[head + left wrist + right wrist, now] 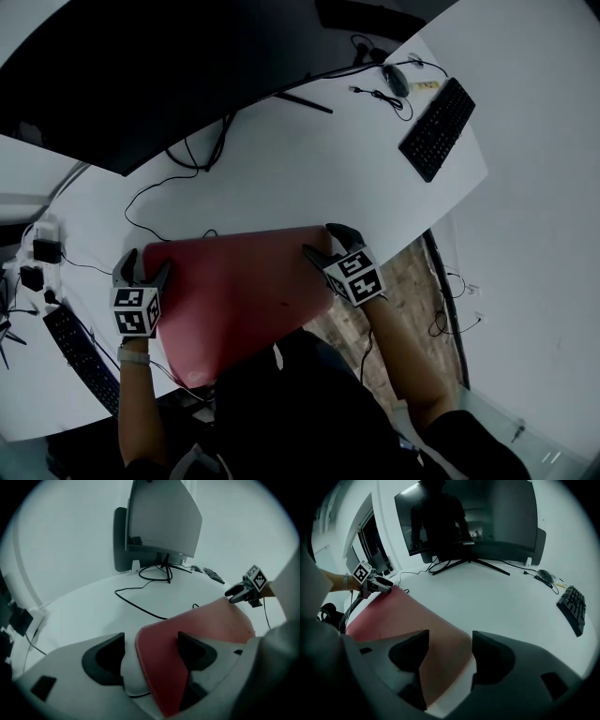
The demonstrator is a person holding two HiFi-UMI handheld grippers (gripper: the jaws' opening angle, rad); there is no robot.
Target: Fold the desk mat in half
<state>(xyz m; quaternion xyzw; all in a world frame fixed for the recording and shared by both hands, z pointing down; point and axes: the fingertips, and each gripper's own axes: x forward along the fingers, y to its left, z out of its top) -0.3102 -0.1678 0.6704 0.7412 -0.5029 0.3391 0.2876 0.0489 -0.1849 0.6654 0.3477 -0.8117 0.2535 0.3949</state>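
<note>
The red desk mat (239, 291) lies flat at the near edge of the white desk (281, 159), right in front of the person. The left gripper (141, 269) stands wide at the mat's far left corner and the right gripper (328, 242) stands wide at its far right corner. Each corner sits between the jaws, but neither is pinched. The mat looks thin, light and limp, with a smooth face that may slide. The stitched corners look like the surest places to grip it.

The person's torso (309, 412) hides the desk mat (234, 291) at its near edge; the monitor (141, 75) runs off the top.
</note>
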